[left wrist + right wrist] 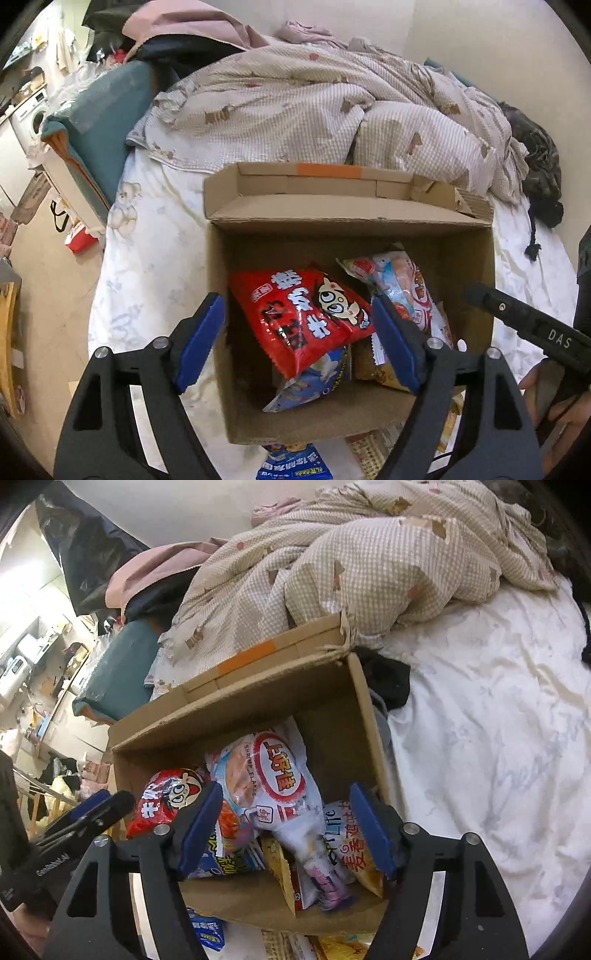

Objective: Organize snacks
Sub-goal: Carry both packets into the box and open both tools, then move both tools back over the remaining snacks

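An open cardboard box (469,258) (332,716) stands on the bed with several snack bags inside. A red cartoon bag (306,317) (162,801) lies on top at the left, and a white shrimp flakes bag (402,284) (273,782) leans beside it. My left gripper (295,301) hovers open over the red bag, its blue pads clear of it. Over the shrimp flakes bag my right gripper (286,788) stands open, touching nothing. A blue bag (314,373) and an orange-printed bag (354,849) lie lower in the box.
More snack packets, one of them a blue bag (288,465) (207,930), lie on the white sheet (498,738) in front of the box. A checked duvet (295,103) is heaped behind it. A teal cushion (103,122) marks the bed's left edge, with the floor below.
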Motion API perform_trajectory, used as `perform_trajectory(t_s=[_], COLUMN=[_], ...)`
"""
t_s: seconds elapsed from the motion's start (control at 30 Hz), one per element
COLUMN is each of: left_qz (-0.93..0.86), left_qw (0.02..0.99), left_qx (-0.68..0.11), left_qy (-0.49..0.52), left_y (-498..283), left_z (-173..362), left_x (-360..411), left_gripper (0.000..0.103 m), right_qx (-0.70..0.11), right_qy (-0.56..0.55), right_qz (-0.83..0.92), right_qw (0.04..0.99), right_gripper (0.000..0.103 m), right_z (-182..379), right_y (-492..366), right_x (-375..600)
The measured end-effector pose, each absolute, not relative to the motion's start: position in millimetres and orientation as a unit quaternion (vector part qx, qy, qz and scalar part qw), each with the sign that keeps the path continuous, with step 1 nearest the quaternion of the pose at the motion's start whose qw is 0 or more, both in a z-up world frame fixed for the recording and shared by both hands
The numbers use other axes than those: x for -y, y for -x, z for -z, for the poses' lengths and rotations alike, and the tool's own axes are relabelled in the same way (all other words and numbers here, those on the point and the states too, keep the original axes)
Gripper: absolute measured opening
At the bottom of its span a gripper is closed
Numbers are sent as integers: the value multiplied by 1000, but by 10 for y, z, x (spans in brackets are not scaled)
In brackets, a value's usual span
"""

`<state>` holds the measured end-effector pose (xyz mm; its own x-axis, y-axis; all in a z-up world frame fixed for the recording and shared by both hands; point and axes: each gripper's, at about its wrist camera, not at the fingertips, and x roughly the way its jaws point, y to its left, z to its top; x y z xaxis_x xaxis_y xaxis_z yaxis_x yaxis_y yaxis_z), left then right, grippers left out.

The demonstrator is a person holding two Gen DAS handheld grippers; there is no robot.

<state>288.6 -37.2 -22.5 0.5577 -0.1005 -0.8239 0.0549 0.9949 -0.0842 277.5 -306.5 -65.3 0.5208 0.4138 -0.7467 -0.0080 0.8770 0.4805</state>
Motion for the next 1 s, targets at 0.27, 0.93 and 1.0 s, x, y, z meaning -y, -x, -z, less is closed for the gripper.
perform_trajectory(t_s=[0.27,0.93,1.0], left_qz=[38,29,32], left_qw=[878,865,865], left_qx=[-477,-497,-495], left_qy=[25,63,77], left_y=[-2820,-2134,-2039], left_z=[243,219,208], left_x=[283,-134,-187], left_gripper=[79,79,79], right_qx=[-479,-478,-476], right_qy=[-195,-181,-182], right_qz=[-125,-144,-144], right_qw=[847,847,848], right_gripper=[74,75,75], right_z=[622,390,367], right_y=[-2683,-2027,-1922], right_x=[3013,2968,2988])
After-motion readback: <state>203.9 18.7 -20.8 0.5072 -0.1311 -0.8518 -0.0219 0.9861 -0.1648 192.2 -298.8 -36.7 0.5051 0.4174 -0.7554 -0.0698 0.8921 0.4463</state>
